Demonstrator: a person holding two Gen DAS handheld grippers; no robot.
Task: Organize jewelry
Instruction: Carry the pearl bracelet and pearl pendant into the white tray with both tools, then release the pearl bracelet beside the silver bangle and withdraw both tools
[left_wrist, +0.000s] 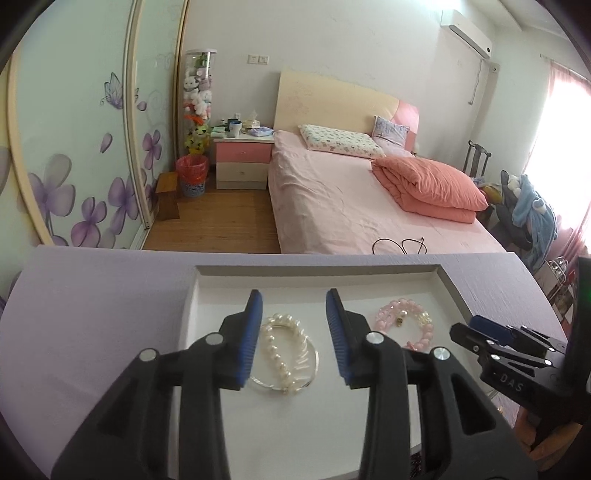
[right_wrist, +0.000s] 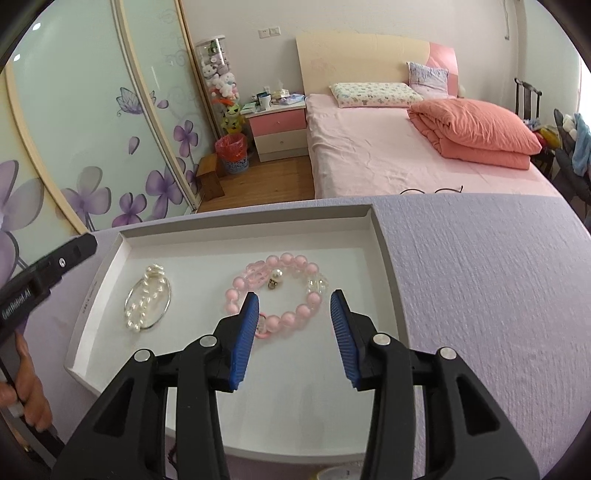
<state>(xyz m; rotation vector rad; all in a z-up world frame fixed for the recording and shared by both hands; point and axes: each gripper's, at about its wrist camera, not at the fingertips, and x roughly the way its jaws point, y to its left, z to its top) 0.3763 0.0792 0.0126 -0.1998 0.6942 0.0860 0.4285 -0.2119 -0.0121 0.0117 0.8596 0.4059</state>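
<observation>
A shallow white tray (left_wrist: 207, 280) (right_wrist: 384, 251) lies on a lilac cloth. In it lie a white pearl bracelet with a thin silver bangle (left_wrist: 284, 350) (right_wrist: 147, 299) on the left and a pink bead bracelet (left_wrist: 402, 325) (right_wrist: 280, 291) on the right. My left gripper (left_wrist: 294, 301) is open and empty, its fingers either side of the pearl bracelet, above it. My right gripper (right_wrist: 294, 300) is open and empty, just above the near side of the pink bracelet. The right gripper also shows in the left wrist view (left_wrist: 491, 332), and the left one in the right wrist view (right_wrist: 74, 251).
The lilac cloth (right_wrist: 498, 295) covers the surface around the tray. Beyond its far edge are a pink bed (right_wrist: 388, 155), a black cable (left_wrist: 402, 245) on the bed, a nightstand (left_wrist: 242, 162) and sliding wardrobe doors (left_wrist: 74, 147).
</observation>
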